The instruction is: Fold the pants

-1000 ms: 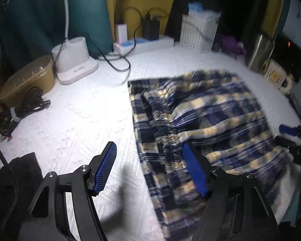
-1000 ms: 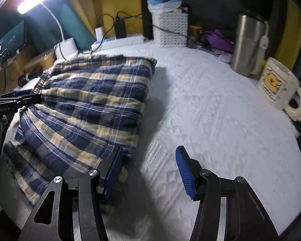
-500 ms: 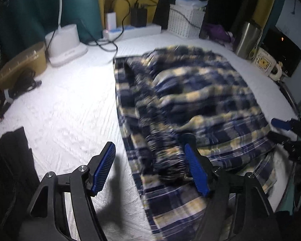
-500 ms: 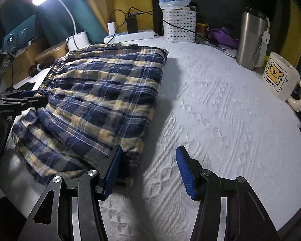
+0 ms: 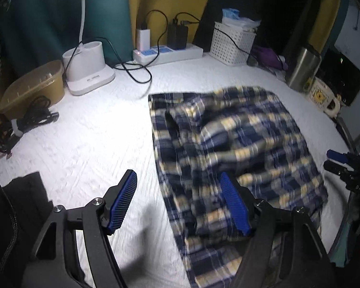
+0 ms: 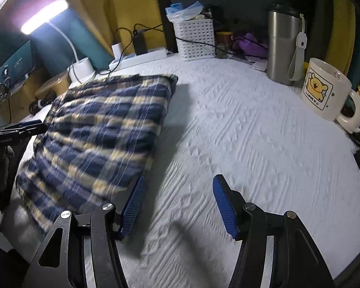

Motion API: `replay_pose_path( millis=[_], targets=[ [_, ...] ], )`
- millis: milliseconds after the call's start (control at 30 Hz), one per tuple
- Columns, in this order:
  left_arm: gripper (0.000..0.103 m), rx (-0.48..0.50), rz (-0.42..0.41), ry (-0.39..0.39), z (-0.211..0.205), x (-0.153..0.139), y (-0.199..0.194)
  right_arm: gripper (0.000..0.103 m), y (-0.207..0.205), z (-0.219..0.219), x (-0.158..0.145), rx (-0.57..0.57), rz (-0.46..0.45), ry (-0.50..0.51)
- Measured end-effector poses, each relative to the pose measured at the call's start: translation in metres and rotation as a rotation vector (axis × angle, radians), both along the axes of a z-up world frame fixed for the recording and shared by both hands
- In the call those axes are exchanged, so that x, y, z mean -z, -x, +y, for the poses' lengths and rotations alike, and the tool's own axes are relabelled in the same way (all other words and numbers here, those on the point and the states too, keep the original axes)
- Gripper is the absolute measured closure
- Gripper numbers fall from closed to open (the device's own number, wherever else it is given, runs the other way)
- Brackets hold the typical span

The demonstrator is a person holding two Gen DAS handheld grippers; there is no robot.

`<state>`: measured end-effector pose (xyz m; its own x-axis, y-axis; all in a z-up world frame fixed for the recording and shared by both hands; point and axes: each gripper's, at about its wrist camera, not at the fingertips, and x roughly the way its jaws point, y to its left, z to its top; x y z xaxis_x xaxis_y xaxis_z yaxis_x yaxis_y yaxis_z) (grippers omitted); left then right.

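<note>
The blue, yellow and white plaid pants (image 5: 232, 148) lie folded and bunched on the white textured table cover (image 5: 96, 139). They are motion-blurred. My left gripper (image 5: 180, 204) is open and empty, its right finger over the pants' near left edge. My right gripper (image 6: 178, 206) is open and empty, its left finger beside the pants' (image 6: 103, 129) near right corner. Each gripper shows at the edge of the other's view: the right one in the left wrist view (image 5: 336, 159), the left one in the right wrist view (image 6: 24, 127).
At the back stand a white lamp base (image 5: 88, 69), a power strip with chargers (image 5: 168, 51), a white basket (image 6: 195, 39), a steel tumbler (image 6: 284, 48) and a bear mug (image 6: 326, 91). A tan box (image 5: 33, 86) and coiled cable (image 5: 19, 127) sit at the left.
Both grippers have drawn back from the pants and stay open. The pants have shifted and settled into a more compact heap; the cloth is still moving.
</note>
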<state>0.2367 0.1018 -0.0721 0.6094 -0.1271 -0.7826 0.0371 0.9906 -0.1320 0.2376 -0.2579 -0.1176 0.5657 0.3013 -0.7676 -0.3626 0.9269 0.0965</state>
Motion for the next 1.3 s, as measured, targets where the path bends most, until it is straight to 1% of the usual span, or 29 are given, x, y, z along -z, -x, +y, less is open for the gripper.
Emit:
replay_pose_path(
  millis=[100, 233, 500, 533, 567, 633, 800, 933, 1200, 1300],
  targets=[
    [0.031, 0.002, 0.000, 0.015, 0.001, 0.001, -0.011, 0.042, -0.011, 0.001, -0.002, 0.001, -0.006, -0.009],
    [0.031, 0.001, 0.030, 0.012, 0.000, 0.012, -0.028, 0.042, -0.027, 0.004, -0.004, 0.000, -0.011, -0.020],
    [0.030, 0.021, 0.082, 0.067, 0.003, 0.026, -0.051, 0.041, -0.059, 0.015, -0.003, -0.012, -0.007, -0.033],
    [0.030, 0.023, 0.087, 0.075, 0.002, 0.027, -0.053, 0.038, -0.063, 0.016, -0.002, -0.014, -0.007, -0.033],
    [0.030, 0.029, 0.091, 0.080, 0.001, 0.028, -0.055, 0.030, -0.066, 0.018, -0.001, -0.015, -0.008, -0.033],
    [0.030, 0.046, 0.087, 0.077, -0.002, 0.028, -0.058, 0.024, -0.072, 0.021, 0.001, -0.023, -0.006, -0.038],
    [0.030, 0.075, 0.086, 0.107, -0.006, 0.028, -0.063, 0.024, -0.090, 0.032, 0.008, -0.045, 0.007, -0.050],
    [0.030, 0.131, 0.085, 0.136, -0.016, 0.028, -0.066, 0.024, -0.106, 0.039, 0.013, -0.064, 0.025, -0.078],
    [0.030, 0.182, 0.059, 0.113, -0.023, 0.029, -0.068, 0.024, -0.125, 0.053, 0.017, -0.106, 0.064, -0.138],
    [0.039, 0.180, 0.048, 0.104, -0.024, 0.030, -0.070, 0.024, -0.129, 0.061, 0.017, -0.136, 0.069, -0.155]
  ],
)
